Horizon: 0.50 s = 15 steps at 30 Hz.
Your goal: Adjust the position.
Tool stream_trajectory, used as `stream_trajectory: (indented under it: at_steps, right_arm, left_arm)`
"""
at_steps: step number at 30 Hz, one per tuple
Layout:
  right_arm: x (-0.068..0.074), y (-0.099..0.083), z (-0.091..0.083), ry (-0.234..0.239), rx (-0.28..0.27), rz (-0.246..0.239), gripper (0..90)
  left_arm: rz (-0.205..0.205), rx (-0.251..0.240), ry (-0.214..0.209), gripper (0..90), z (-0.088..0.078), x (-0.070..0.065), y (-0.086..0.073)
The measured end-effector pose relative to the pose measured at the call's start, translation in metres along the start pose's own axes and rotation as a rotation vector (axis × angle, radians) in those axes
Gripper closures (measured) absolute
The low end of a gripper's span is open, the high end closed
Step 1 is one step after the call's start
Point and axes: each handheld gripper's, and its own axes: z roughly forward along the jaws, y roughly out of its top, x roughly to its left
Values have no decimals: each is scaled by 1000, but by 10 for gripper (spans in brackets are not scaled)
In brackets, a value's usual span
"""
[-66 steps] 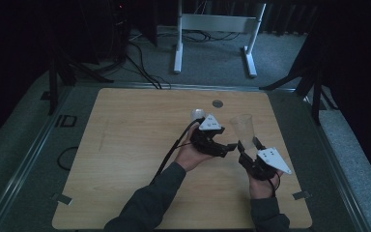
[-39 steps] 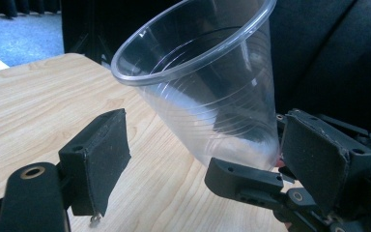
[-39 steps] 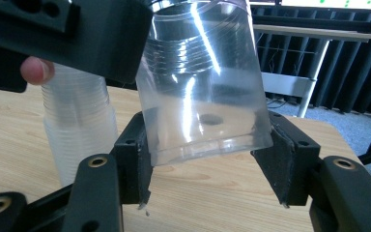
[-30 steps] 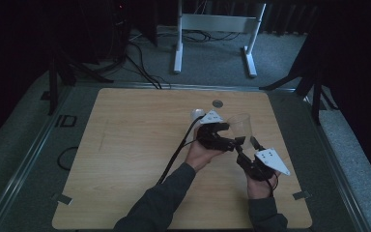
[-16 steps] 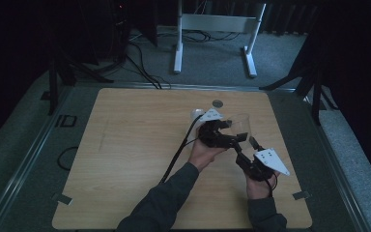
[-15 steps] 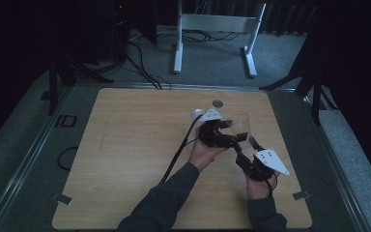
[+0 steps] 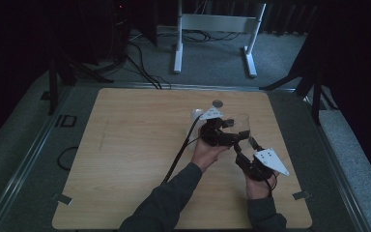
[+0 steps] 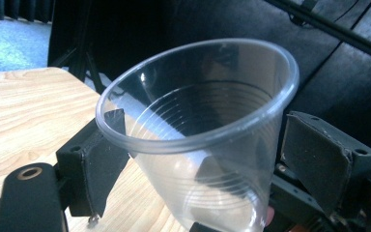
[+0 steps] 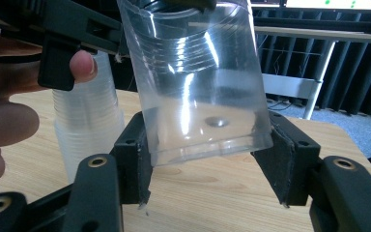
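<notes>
Near the right edge of the desk [image 7: 125, 145], toward its far side, a clear plastic cup [image 9: 198, 82] is held off the surface between the two tools. The right gripper [image 9: 207, 159] clamps the cup's base between its two black jaws. The left gripper [image 8: 198, 159] has its jaws on either side of the cup near the rim; whether they press on it cannot be told. A stack of cups [image 9: 89, 140] stands just beside, on the desk.

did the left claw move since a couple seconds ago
Yes. In the high view the left claw has shifted toward the table's right edge, closing in on the clear cup held by the right claw; the small round disc stays put.
</notes>
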Motion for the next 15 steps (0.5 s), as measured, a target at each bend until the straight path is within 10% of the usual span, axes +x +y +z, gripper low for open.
stream_trajectory:
  at_steps: [15]
  right_arm:
    - [0, -2, 2, 10, 10, 13, 427]
  left_arm:
    - [-15, -19, 4, 202, 0, 1, 1]
